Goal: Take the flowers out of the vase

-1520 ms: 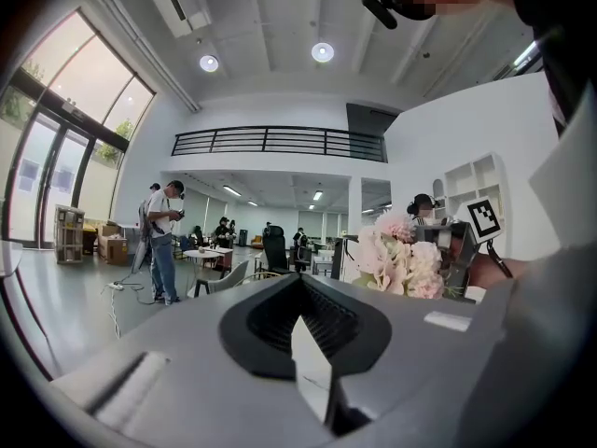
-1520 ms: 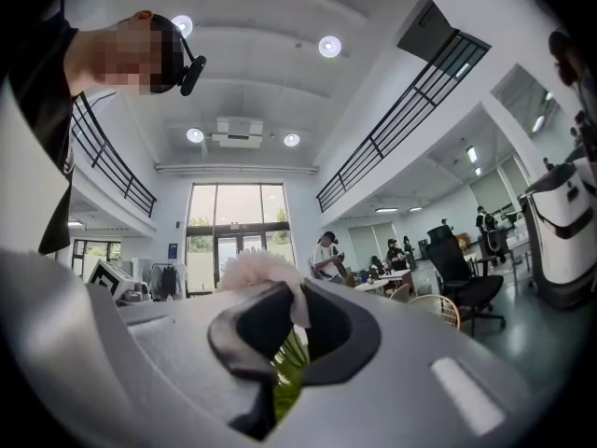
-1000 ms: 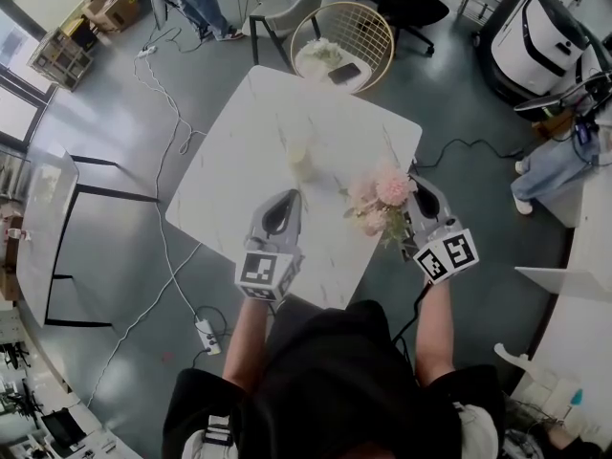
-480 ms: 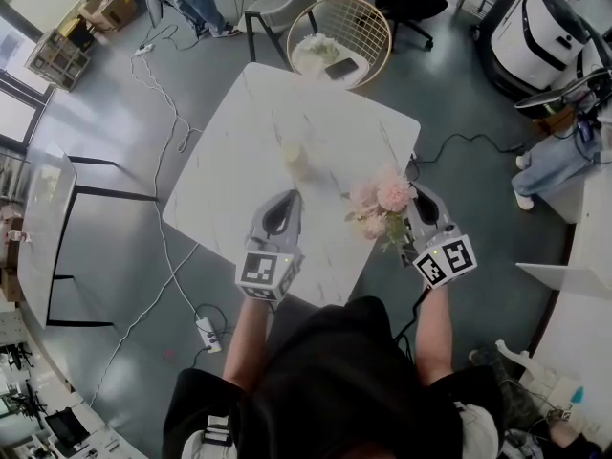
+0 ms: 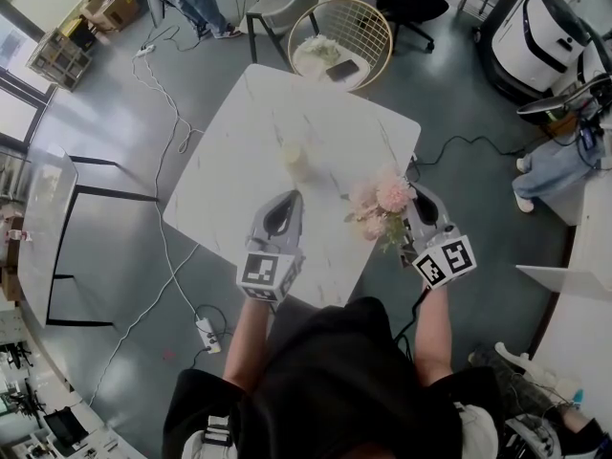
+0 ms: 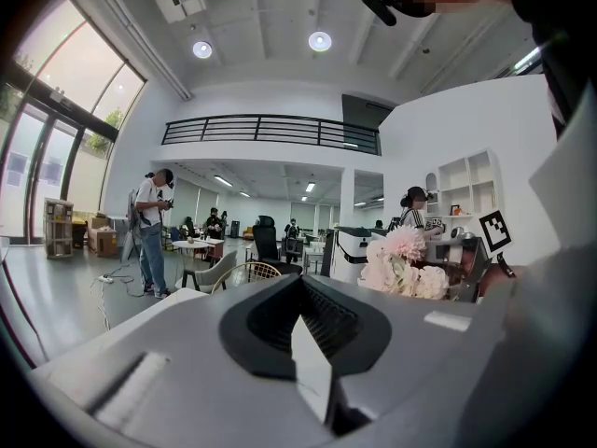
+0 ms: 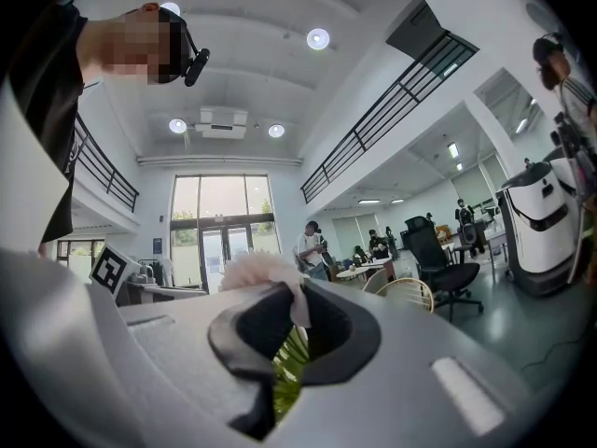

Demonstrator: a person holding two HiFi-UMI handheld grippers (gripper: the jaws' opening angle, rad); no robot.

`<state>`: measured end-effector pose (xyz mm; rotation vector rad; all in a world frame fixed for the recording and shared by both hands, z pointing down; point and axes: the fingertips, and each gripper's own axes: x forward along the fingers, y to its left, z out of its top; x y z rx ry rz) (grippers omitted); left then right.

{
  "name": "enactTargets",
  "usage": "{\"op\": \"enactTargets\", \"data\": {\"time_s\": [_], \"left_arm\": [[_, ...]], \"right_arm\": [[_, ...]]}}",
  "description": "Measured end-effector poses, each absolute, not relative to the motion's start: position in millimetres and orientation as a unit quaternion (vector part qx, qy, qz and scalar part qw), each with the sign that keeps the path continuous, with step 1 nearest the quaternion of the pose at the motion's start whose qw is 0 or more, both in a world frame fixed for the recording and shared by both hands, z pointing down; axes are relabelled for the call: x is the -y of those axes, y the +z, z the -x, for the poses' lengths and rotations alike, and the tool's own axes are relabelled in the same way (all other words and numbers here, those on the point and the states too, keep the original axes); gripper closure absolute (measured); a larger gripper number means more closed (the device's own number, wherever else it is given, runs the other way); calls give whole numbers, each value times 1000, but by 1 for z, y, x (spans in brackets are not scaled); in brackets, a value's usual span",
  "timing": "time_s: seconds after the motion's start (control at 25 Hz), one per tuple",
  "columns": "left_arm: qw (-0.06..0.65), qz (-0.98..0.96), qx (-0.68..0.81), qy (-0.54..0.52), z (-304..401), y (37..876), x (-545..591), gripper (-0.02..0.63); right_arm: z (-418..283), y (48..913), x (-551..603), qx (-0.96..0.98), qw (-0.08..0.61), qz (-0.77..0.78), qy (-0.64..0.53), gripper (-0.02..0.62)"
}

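Right gripper point(image 5: 413, 195) at centre right clamped on pink flowers point(image 5: 380, 202), left gripper point(image 5: 291, 196) closed, empty, below vase point(image 5: 295, 156), white table point(image 5: 244, 132)

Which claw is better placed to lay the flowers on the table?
Right: the right claw is shut on the flowers over the table edge; the left claw holds nothing.

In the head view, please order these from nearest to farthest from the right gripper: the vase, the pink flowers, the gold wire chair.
1. Pink flowers, held by the right gripper, at the table's right edge.
2. Vase, mid-table, to its left.
3. Gold wire chair, beyond the table's far side.
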<state>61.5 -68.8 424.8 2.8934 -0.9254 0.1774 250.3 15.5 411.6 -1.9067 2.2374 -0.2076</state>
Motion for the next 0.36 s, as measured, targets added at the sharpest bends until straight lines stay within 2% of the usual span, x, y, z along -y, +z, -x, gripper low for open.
{"op": "enactTargets", "data": {"time_s": [0.36], "left_arm": [[48,-949,306,60,-58,428,65,598]], "right_arm": [[-246,415,-18,-758,95,642,-68,591]]}}
